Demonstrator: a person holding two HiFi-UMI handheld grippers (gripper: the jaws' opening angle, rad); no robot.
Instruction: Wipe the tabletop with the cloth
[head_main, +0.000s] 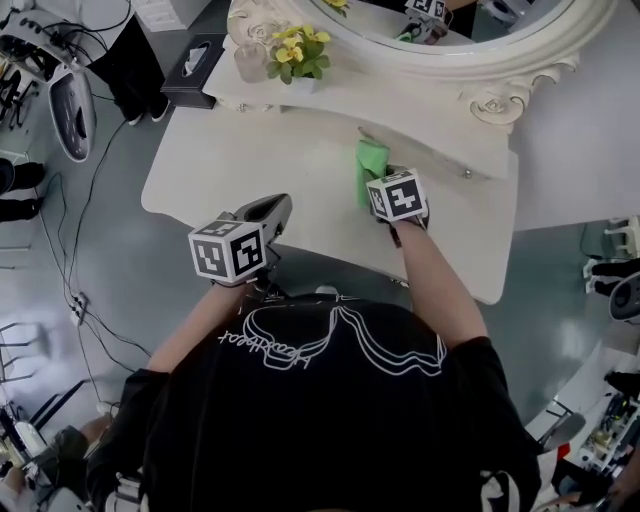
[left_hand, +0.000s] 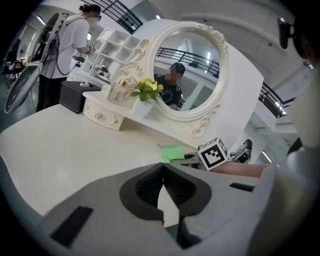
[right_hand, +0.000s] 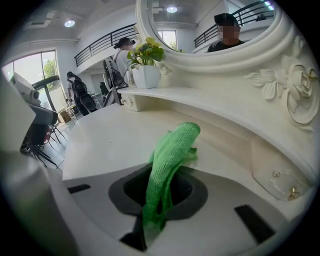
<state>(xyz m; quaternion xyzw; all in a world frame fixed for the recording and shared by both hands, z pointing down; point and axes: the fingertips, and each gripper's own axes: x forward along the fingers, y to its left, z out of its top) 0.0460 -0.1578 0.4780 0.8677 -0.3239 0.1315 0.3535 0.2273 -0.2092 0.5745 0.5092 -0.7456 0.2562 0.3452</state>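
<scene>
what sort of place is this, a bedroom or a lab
Probably a staged set in a big lab or studio hall, not a home: a white dressing table with an ornate mirror stands on open floor with trailing cables and a balcony railing overhead.

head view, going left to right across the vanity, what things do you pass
black tissue box → small pale container → yellow flowers → green cloth → carved rose on the mirror frame
</scene>
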